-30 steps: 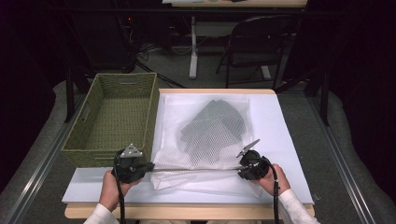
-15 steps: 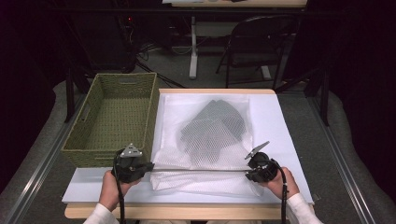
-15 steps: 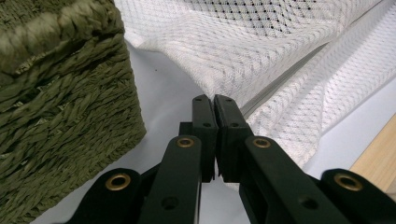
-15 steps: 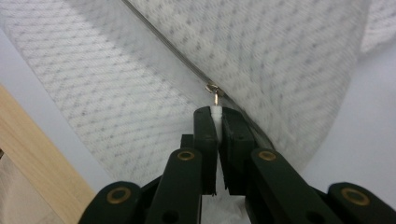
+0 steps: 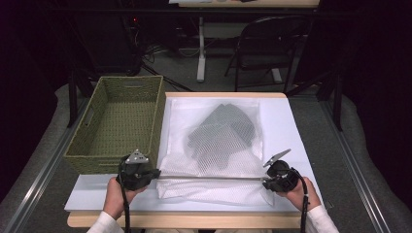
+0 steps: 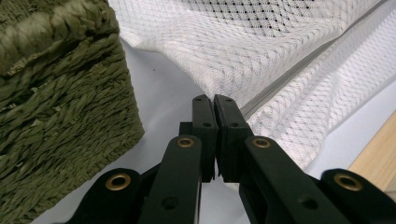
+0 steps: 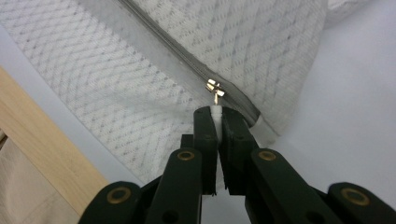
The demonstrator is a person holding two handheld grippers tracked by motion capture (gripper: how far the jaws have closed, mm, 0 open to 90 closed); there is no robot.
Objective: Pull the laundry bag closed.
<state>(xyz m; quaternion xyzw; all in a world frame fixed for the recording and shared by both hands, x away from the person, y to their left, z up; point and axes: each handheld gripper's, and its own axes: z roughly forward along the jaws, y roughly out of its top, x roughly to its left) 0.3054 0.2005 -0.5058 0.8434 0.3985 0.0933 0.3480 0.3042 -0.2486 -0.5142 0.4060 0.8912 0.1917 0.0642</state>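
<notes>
A white mesh bag (image 5: 214, 141) with a grey garment (image 5: 221, 131) inside lies on the white table cover (image 5: 291, 131). Its zipper (image 5: 209, 178) runs taut along the near side between both grippers. My left gripper (image 5: 156, 174) is shut on the bag's left end; in the left gripper view its jaws (image 6: 215, 100) pinch the mesh edge (image 6: 261, 56) where the zipper (image 6: 299, 65) ends. At the bag's right end my right gripper (image 5: 266, 182) is shut on the zipper pull. The right gripper view shows the white tab clamped at the tips (image 7: 215, 111), just below the metal slider (image 7: 215, 87).
A green woven basket (image 5: 121, 121) stands at the left of the table, close beside the left gripper, and its wall (image 6: 56, 93) is seen in the left gripper view. The wooden table edge (image 5: 194, 221) runs near the hands. A folding chair (image 5: 267, 48) stands beyond the table.
My right gripper has moved to the right along the bag's near side with the zipper pull in it. The left gripper has stayed in place.
</notes>
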